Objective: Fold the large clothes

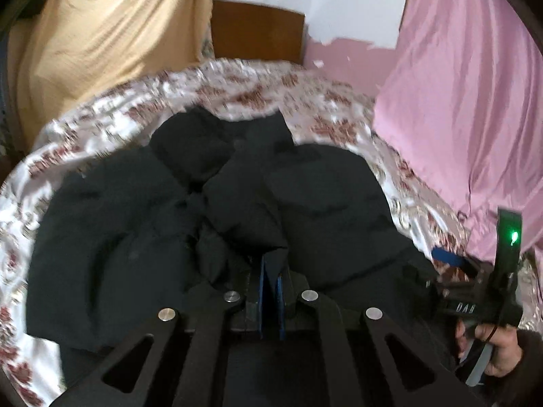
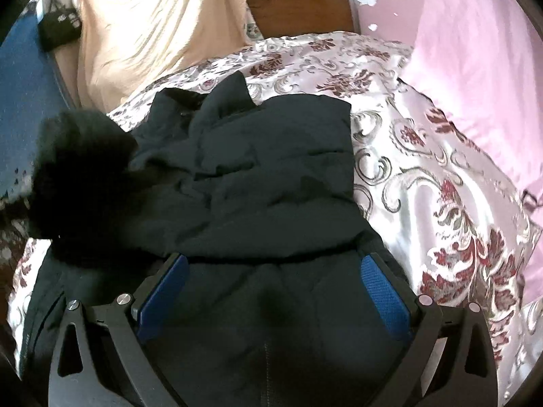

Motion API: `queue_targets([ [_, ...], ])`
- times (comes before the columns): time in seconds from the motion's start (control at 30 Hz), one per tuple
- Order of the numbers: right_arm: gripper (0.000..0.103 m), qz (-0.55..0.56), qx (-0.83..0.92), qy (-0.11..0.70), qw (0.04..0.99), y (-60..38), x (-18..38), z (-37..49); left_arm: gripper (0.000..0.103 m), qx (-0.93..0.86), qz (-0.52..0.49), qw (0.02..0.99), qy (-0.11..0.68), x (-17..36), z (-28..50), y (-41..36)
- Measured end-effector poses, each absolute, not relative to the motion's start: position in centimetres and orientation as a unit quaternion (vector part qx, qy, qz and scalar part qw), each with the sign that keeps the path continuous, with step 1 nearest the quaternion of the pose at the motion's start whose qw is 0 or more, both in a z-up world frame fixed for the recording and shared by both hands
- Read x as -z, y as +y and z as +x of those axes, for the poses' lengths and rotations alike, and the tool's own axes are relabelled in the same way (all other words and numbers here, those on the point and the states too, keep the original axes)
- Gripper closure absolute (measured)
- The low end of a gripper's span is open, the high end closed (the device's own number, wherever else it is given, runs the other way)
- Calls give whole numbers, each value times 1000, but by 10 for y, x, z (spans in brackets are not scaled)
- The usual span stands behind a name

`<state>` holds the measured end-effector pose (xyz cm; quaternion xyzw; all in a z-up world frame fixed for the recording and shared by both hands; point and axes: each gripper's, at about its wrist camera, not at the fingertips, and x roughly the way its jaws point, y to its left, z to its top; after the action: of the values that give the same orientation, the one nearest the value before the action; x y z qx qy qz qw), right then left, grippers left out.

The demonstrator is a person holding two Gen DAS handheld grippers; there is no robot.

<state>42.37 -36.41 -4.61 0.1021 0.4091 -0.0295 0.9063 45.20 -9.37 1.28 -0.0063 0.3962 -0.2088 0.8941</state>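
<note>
On a bed (image 2: 441,176) covered with a shiny floral spread, a large dark jacket (image 2: 271,176) lay crumpled and partly bunched, its collar end pointing toward the wooden headboard (image 2: 298,3). The left gripper (image 1: 270,271) had its blue-padded fingers (image 1: 263,291) drawn together on a raised pleat of the jacket's near edge, probably so that the hem could be lifted and carried over for a fold. The fabric stood pinched between the two pads, with the rest of the garment spreading away ahead of them. The right gripper (image 2: 275,271) hovered low over the same near edge with its fingers (image 2: 383,291) spread wide apart, one on each side of a flat stretch of dark cloth, gripping nothing; it seemed poised to take a second hold. A tan drape (image 2: 152,27) hung to the left of the bed and a pink one (image 2: 475,68) to the right.
</note>
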Motion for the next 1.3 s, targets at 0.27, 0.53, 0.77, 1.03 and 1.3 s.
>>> queue_targets([
  [0.27,3,136,10,408,902,-368,57,424,38,253,-40,863,435,17,442,-93],
  [0.53,3,262,-56,406,874,-381,76,423,23,274,-61,855,436,14,419,-79],
  [0.77,3,305,-131,406,851,-369,86,424,18,185,-55,880,434,16,403,-44],
  [1.03,28,310,-158,450,822,-317,103,453,18,61,-103,894,431,11,404,36],
  [1.3,100,285,-154,407,854,-300,55,448,18,12,-123,904,408,-2,405,100],
])
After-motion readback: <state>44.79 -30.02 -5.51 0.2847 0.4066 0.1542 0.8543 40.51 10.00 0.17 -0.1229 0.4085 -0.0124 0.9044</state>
